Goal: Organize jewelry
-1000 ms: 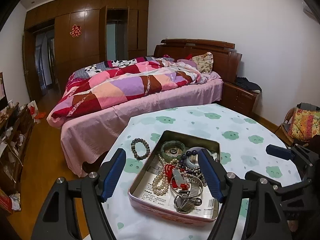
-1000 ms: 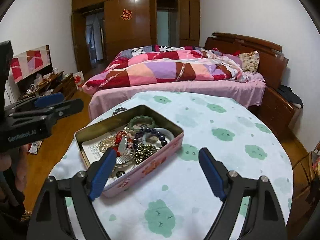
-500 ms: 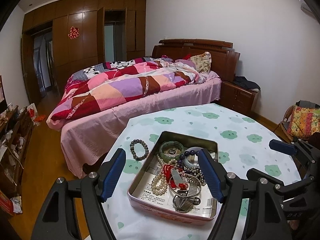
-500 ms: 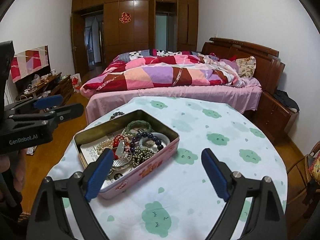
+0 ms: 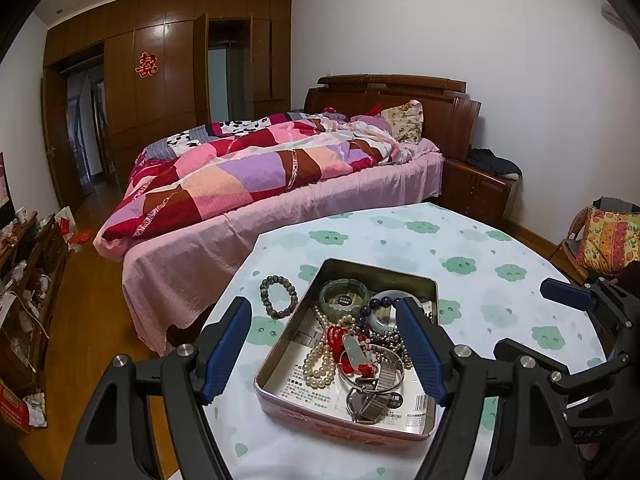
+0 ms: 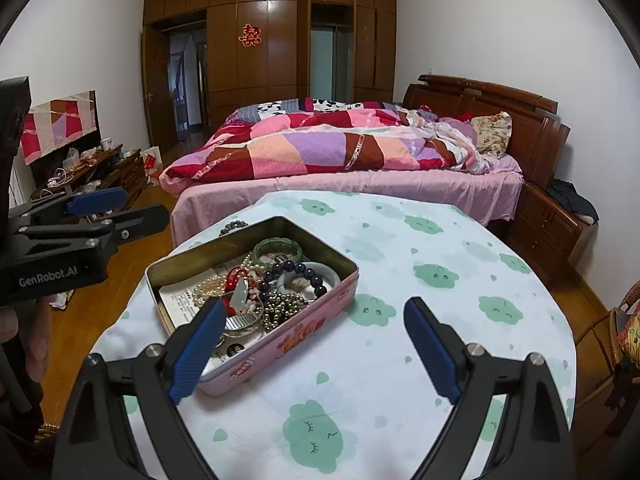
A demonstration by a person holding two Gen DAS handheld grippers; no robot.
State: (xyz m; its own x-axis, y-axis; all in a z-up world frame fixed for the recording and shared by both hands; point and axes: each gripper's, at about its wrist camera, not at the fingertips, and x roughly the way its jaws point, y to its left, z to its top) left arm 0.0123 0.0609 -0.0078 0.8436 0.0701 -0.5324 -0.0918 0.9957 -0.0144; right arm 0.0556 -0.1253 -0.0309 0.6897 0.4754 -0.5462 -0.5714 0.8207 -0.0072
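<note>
Pink tin point(image 5: 336, 426) holds tangled bracelets point(image 5: 345, 295), pearls point(image 5: 320, 364); left gripper point(image 5: 326, 350), right gripper point(image 6: 314, 348) released, empty.

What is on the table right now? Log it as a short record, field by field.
surface: round table with cloud-print cloth
container: open pink rectangular metal tin, holding tangled jewelry
inside tin: green jade bangle, white pearl strand, metal watch band
outside tin: grey-green beaded bracelet, on the cloth beside it
left gripper: open, empty
right gripper: open, empty
</note>
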